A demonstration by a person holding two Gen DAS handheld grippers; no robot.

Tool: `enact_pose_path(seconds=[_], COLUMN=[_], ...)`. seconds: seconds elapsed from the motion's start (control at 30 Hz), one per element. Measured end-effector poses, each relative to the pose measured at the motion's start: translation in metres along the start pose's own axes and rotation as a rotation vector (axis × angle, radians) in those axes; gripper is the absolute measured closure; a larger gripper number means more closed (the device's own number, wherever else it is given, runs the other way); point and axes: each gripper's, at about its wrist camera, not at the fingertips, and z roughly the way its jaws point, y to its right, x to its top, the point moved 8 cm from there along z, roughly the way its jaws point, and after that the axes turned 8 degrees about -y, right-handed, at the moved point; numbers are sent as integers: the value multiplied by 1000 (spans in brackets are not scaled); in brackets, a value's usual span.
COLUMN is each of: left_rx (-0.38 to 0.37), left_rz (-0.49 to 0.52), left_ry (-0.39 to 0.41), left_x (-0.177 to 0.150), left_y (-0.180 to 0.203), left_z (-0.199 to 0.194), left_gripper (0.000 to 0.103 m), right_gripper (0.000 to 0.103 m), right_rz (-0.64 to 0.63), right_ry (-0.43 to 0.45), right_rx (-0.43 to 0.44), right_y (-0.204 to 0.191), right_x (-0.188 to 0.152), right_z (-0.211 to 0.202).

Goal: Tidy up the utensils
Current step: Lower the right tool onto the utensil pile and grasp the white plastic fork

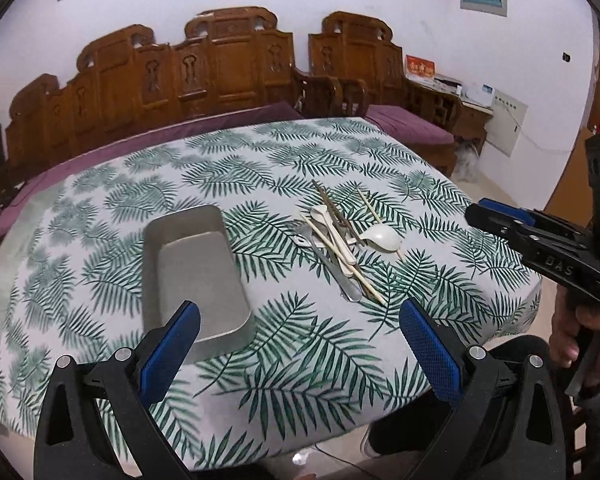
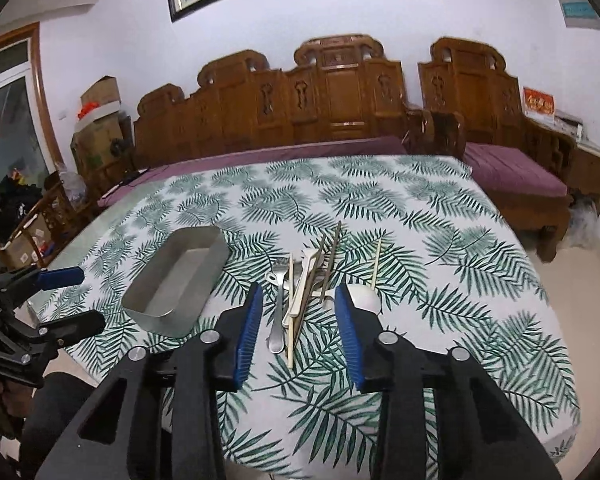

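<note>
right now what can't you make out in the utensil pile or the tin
- Tangled pile of spoons and chopsticks: in both views the pieces overlap, so the exact count is unclear.
- White ceramic spoon: right wrist view, its bowl is partly hidden by the right tool's blue-padded finger.
- Rectangular grey metal tin: left wrist view, its near corner sits behind the left tool's finger; right wrist view, the near wall hides part of its floor.

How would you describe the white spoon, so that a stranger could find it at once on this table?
Start from the table with the green leaf-print cloth and the metal tray on it. To the tray's right lies a heap of utensils. The white spoon lies at the heap's right edge: its broad, rounded white bowl sets it apart from the thin chopsticks and the grey metal pieces beside it.
</note>
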Motion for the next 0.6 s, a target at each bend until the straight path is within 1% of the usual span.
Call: enact_pose_path(seconds=[0.1,0.17,0.23,0.33,0.47,0.53,0.6], left_rx=[-16,-25,-38,-50,-55,-57,-58], left_rz=[-5,-11,-14,-22,-32,-39,-43], left_ry=[-2,-5,-8,-9,-9,-13,-18], left_x=[6,10,13,17,22,25,27], left_y=[-1,-3,-4,-4,-7,-10,-12], left_z=[12,21,27,35,45,50,55], left_gripper=[7,8,16,22,27,33,36], right_gripper=[68,70,74,76,78,78,80], right_rz=[1,-1,-3,-10,-26,-35,-49], right_ry=[-29,-57,-86,-124,-171,-189,-208], right_rx=[18,26,36,53,75,83,91], right_y=[2,4,3,4,1,-1,-4], right_x=[4,3,3,6,15,20,25], right_z=[24,41,58,85,124,143,161])
